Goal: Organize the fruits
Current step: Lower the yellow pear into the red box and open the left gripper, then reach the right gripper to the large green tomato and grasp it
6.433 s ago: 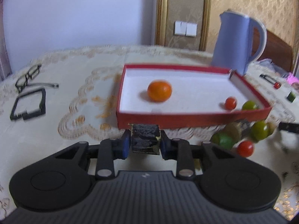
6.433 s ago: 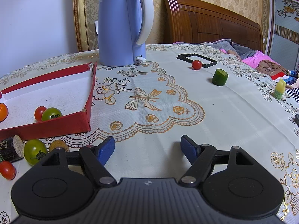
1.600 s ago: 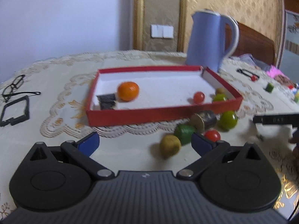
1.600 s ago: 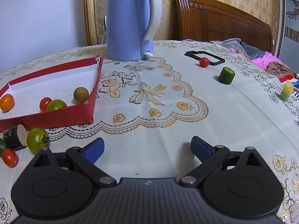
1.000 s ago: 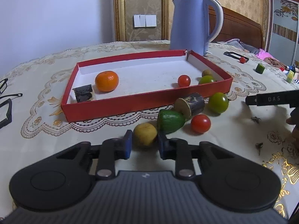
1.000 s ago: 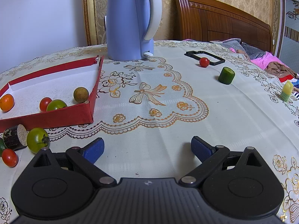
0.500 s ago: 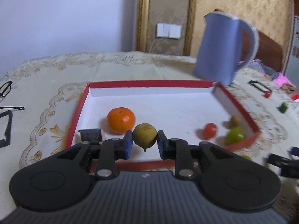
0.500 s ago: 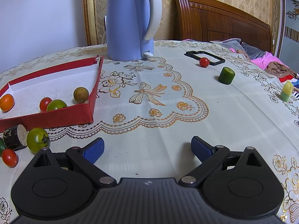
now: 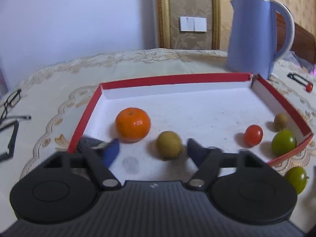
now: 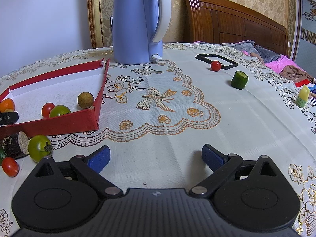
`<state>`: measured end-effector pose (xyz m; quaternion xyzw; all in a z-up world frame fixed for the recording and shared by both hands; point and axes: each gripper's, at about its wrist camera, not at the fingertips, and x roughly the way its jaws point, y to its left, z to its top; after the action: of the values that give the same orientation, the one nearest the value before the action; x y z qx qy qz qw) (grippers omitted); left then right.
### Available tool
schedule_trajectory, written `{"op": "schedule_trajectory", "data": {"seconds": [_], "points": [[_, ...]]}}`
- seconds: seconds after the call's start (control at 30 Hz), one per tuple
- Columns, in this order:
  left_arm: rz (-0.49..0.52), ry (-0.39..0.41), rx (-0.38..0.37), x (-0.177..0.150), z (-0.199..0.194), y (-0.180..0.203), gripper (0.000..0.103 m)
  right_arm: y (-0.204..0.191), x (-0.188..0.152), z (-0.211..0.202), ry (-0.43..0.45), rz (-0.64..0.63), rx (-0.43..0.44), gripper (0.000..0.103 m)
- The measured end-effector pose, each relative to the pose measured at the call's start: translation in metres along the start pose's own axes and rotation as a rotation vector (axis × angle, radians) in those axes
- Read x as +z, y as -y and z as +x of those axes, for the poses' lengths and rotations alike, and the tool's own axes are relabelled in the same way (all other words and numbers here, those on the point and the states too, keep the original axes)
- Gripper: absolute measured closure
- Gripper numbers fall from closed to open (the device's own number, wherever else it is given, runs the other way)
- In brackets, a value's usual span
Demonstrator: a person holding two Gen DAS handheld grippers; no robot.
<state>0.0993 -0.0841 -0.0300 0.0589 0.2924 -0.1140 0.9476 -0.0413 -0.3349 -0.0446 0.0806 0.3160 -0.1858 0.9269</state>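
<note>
My left gripper is open over the red tray. A yellow-brown fruit lies on the tray floor between its fingers, free of them. In the tray also lie an orange, a dark cut piece, a red tomato, a green tomato and a small brown fruit. My right gripper is open and empty over the tablecloth. Outside the tray lie a green tomato, a dark cylinder and a red tomato.
A blue kettle stands behind the tray. A cherry tomato, a black frame, a green cucumber piece and a yellow-green piece lie at the right. Glasses lie at the left.
My left gripper carried the yellow-brown fruit over the tray, then opened; the fruit now lies on the tray floor. My right gripper has not moved.
</note>
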Motion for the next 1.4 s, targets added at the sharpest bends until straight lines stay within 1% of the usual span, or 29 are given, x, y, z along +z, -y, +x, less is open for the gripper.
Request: {"op": "schedule_trajectory", "data": {"seconds": [0.07, 0.2, 0.27, 0.37, 0.4, 0.5, 0.53, 0.6, 0.63, 0.73, 0.77, 0.8, 0.83, 0.87, 0.93, 1.0, 1.07, 1.17, 1.23, 1.3, 1.4], "points": [[-0.020, -0.003, -0.032, 0.000, -0.004, -0.005, 0.023, 0.000, 0.000, 0.000, 0.000, 0.000, 0.000, 0.003], [-0.022, 0.001, -0.062, -0.003, -0.013, -0.006, 0.023, 0.000, 0.000, 0.000, 0.000, 0.000, 0.000, 0.003], [-0.026, 0.019, -0.082, -0.006, -0.023, -0.008, 0.022, 0.000, 0.000, 0.000, 0.000, 0.000, 0.000, 0.003], [-0.044, 0.053, -0.110, -0.012, -0.041, -0.015, 0.016, 0.000, 0.000, 0.000, 0.000, 0.000, 0.000, 0.003], [-0.038, 0.068, -0.097, -0.014, -0.046, -0.016, 0.012, 0.000, 0.000, 0.000, 0.000, 0.000, 0.000, 0.003], [-0.030, 0.102, -0.061, -0.022, -0.060, -0.022, 0.006, 0.000, 0.000, 0.000, 0.000, 0.000, 0.001, 0.003], [-0.038, 0.095, -0.054, -0.024, -0.061, -0.025, 0.005, 0.000, 0.000, 0.000, 0.000, 0.000, 0.000, 0.003], [-0.069, 0.064, -0.066, -0.028, -0.061, -0.034, 0.004, -0.001, 0.000, -0.001, 0.001, -0.003, 0.005, 0.003], [-0.086, 0.040, -0.066, -0.030, -0.059, -0.039, 0.004, -0.001, 0.000, -0.001, 0.001, -0.006, 0.008, 0.003], [-0.132, -0.023, -0.037, -0.038, -0.053, -0.054, 0.004, -0.001, 0.000, -0.003, 0.011, -0.005, 0.018, 0.003], [-0.151, -0.040, -0.038, -0.040, -0.051, -0.060, 0.004, 0.000, -0.001, -0.004, 0.019, -0.004, 0.029, 0.003], [-0.164, -0.029, -0.057, -0.041, -0.053, -0.064, 0.004, 0.000, -0.001, -0.006, 0.032, -0.002, 0.040, 0.003], [-0.168, -0.026, -0.052, -0.042, -0.054, -0.067, 0.004, 0.001, -0.001, -0.009, 0.048, -0.002, 0.046, 0.003], [-0.163, -0.023, -0.029, -0.043, -0.054, -0.068, 0.003, 0.000, -0.002, -0.011, 0.060, -0.006, 0.054, 0.003], [-0.157, -0.030, -0.018, -0.042, -0.052, -0.068, 0.001, -0.003, -0.002, -0.015, 0.061, -0.003, 0.096, 0.003], [-0.145, -0.026, -0.002, -0.042, -0.051, -0.065, 0.000, -0.010, -0.004, -0.019, 0.054, 0.005, 0.159, 0.003], [-0.130, -0.045, 0.010, -0.041, -0.047, -0.062, 0.000, -0.021, -0.005, -0.025, 0.057, -0.020, 0.209, 0.003], [-0.132, -0.045, 0.008, -0.042, -0.048, -0.062, 0.000, -0.043, -0.004, -0.032, 0.093, -0.091, 0.215, 0.003], [-0.133, -0.045, 0.007, -0.042, -0.048, -0.062, 0.000, -0.056, -0.002, -0.033, 0.096, -0.133, 0.230, 0.004], [-0.133, -0.045, 0.008, -0.042, -0.048, -0.062, 0.000, -0.064, -0.001, -0.034, 0.097, -0.147, 0.254, 0.004], [-0.130, -0.047, 0.009, -0.042, -0.046, -0.063, 0.000, -0.074, 0.000, -0.033, 0.097, -0.167, 0.263, 0.004]]}}
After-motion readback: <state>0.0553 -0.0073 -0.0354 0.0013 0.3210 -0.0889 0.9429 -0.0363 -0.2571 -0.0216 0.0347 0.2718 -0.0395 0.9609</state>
